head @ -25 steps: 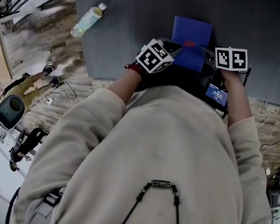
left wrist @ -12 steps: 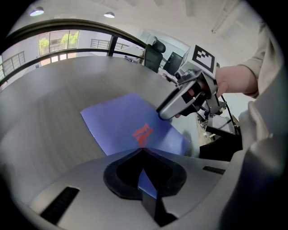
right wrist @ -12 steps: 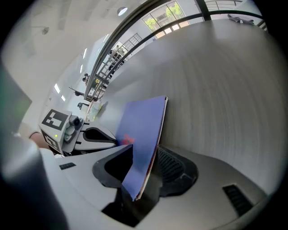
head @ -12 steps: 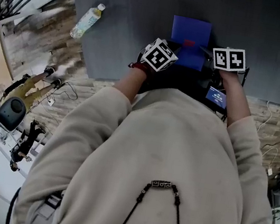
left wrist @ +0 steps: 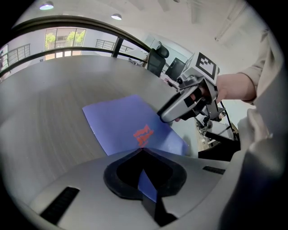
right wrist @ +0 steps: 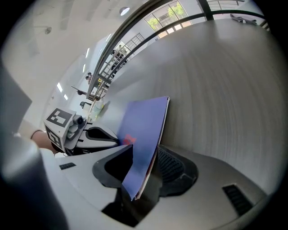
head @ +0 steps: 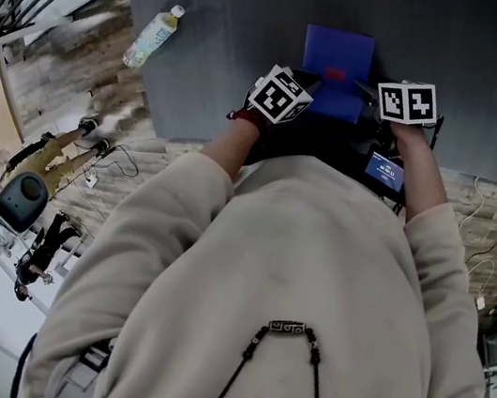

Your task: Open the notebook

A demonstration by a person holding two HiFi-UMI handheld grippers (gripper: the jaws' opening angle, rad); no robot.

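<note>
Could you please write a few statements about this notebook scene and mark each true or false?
1. The notebook is blue with a red mark on its cover. True.
2. The right tongs hold nothing. False: the notebook's near edge sits between their jaws.
3. A bottle lies to the left of the notebook, apart from it. True.
4. The notebook lies wide open with its pages showing. False: it is closed, cover up, on the grey table.

Left tool [left wrist: 145, 177] shifted slightly right, further over notebook [left wrist: 121, 123] corner.
</note>
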